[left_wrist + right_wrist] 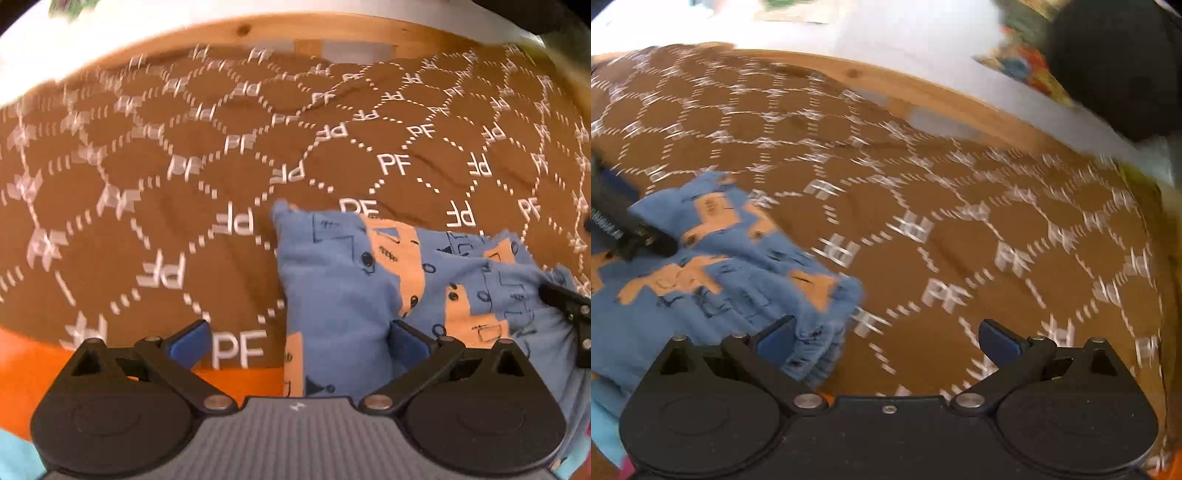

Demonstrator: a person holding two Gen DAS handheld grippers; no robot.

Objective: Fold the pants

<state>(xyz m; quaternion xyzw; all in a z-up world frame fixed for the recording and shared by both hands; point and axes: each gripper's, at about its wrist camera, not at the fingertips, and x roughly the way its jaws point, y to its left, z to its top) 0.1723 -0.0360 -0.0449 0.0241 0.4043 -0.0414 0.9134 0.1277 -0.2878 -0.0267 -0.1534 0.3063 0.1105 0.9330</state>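
Observation:
The pants (388, 280) are blue with orange patches and dark drawings. They lie bunched in a folded heap on a brown bedcover (155, 177) printed with white "PF" letters. In the left wrist view the heap fills the lower right. My left gripper (299, 343) is open, with its right blue pad (408, 341) against the cloth and the left pad over the cover. In the right wrist view the pants (731, 273) lie at the lower left. My right gripper (886, 339) stands open, its left pad (775, 339) beside the heap's edge, nothing held. The other gripper's black finger (639, 232) rests on the cloth.
A wooden bed frame (258, 33) runs along the far edge of the cover, with a white wall behind. An orange sheet (29, 369) shows at the near edge. A dark round object (1115, 62) and a colourful cloth (1023, 70) sit at the far right.

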